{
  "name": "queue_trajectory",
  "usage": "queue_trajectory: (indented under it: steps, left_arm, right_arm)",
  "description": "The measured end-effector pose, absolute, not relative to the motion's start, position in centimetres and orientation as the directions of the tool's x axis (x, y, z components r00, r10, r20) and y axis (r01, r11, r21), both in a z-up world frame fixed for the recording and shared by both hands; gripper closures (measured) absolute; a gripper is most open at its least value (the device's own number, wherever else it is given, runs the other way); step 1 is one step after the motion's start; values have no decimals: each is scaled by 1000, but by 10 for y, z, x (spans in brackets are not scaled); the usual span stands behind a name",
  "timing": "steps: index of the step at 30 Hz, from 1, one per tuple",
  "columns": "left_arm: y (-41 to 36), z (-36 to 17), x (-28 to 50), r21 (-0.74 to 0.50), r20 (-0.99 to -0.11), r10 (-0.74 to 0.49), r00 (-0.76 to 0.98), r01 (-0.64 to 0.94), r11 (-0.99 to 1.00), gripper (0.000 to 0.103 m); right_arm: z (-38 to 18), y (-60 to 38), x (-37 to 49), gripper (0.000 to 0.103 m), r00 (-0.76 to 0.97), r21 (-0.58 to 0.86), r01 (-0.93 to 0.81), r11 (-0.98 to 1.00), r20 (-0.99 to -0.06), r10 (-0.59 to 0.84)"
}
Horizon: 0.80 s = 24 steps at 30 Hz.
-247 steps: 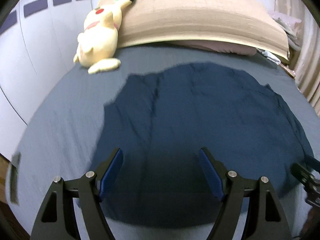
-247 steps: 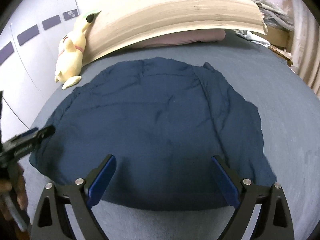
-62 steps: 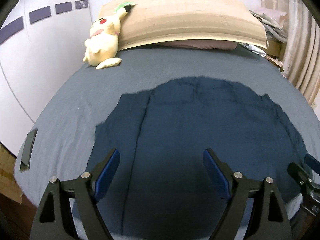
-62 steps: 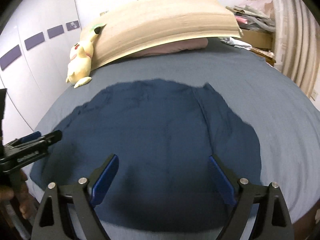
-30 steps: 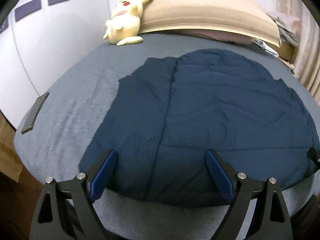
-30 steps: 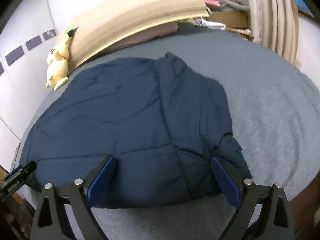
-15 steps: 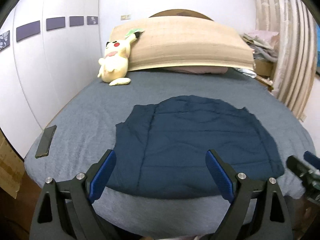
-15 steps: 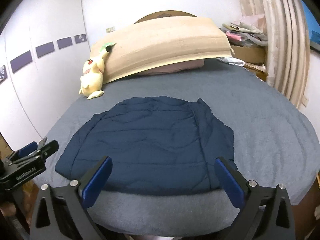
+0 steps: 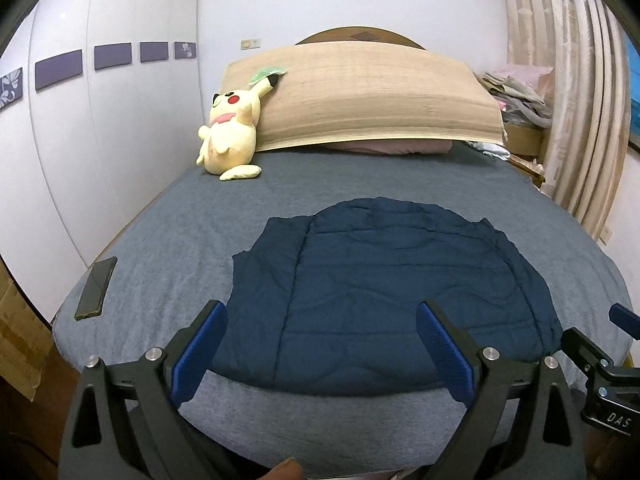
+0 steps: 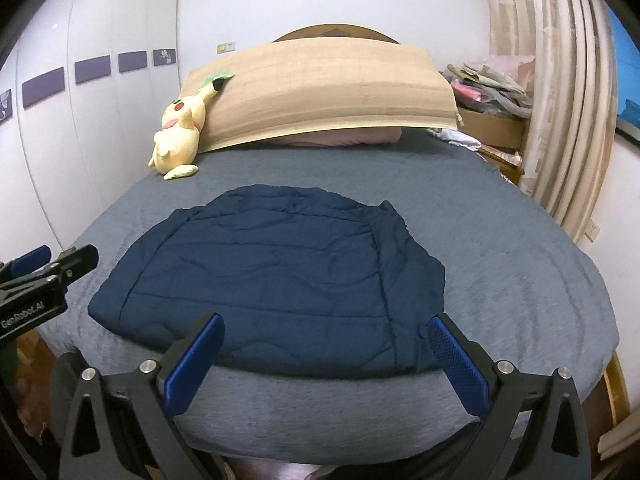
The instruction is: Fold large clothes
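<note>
A dark navy quilted jacket [image 9: 392, 284] lies folded and flat on the grey bed [image 9: 180, 248], near its foot edge; it also shows in the right wrist view [image 10: 280, 280]. My left gripper [image 9: 320, 344] is open and empty, held back from the bed's foot, short of the jacket's near hem. My right gripper [image 10: 326, 356] is open and empty too, back from the hem. Each gripper shows at the edge of the other's view.
A yellow plush toy [image 9: 230, 136] leans on a tan bamboo mat [image 9: 360, 100] at the head of the bed. A black phone [image 9: 96, 288] lies at the bed's left edge. White wardrobe doors stand left, curtains [image 10: 560, 100] and piled clothes [image 10: 488, 84] right.
Both grippers have pulled back and up from the jacket to beyond the foot of the bed. The jacket lies still; both stay open.
</note>
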<state>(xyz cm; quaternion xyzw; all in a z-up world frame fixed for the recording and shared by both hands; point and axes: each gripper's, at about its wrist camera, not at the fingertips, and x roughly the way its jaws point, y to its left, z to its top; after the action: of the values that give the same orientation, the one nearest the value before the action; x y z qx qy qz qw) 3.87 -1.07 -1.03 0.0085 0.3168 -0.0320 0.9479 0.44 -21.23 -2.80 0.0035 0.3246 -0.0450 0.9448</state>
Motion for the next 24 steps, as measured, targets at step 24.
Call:
queue_trajectory:
  steps: [24]
  left_arm:
    - [-16, -7, 32, 1, -592, -55, 804, 69, 998, 7]
  right_arm:
    - [-20, -209, 3, 0, 794, -3, 96, 995, -602, -79]
